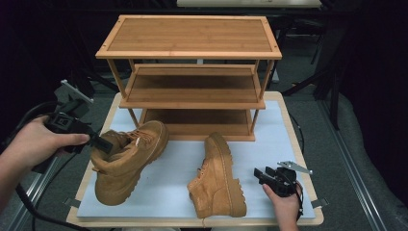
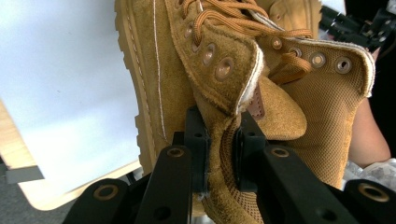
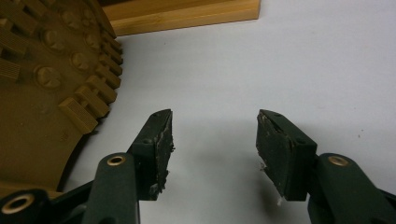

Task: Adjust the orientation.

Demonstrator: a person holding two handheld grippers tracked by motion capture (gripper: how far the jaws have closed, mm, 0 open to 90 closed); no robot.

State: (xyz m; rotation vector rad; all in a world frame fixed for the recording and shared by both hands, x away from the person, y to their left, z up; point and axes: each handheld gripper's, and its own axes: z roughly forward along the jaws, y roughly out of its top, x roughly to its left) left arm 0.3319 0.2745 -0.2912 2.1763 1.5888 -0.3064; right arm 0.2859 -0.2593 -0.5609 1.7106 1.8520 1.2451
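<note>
A three-tier wooden shoe rack [image 1: 188,48] is seen with all its shelves bare, so, presumably, nothing has been shelved yet. Two tan boots remain on the white mat [image 1: 279,125]: the left boot [image 1: 126,159], whose collar is clamped between the left gripper [image 2: 219,154] jaws, and the right boot [image 1: 219,178], lying on its side just beside the wide-open, empty right gripper [image 3: 212,149]

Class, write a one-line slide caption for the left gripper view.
Left gripper jaws clamp the collar of a tan suede boot above the white mat.
</note>
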